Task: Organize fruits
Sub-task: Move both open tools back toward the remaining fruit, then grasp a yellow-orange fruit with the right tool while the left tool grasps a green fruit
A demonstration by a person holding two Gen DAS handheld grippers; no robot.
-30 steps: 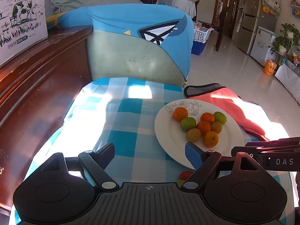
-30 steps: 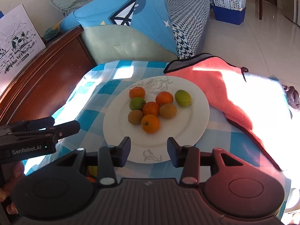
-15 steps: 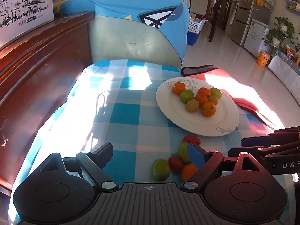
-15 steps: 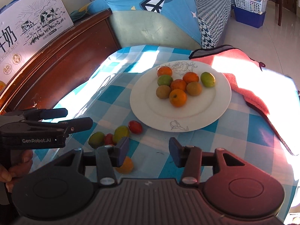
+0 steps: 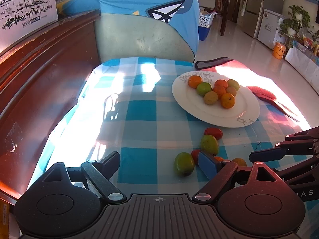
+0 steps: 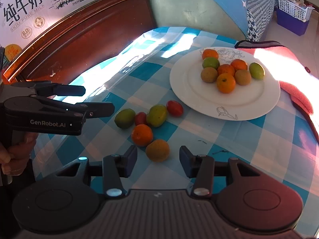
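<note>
Yellow-orange fruit loose on the tabletop, just ahead of and centred between the released jaws of the right tool, nearer than the left tool, also released, beside the green fruit.

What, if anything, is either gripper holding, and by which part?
Nothing. The left gripper and right gripper are both open and empty; the loose orange fruit lies on the table beyond the right's fingertips.
</note>
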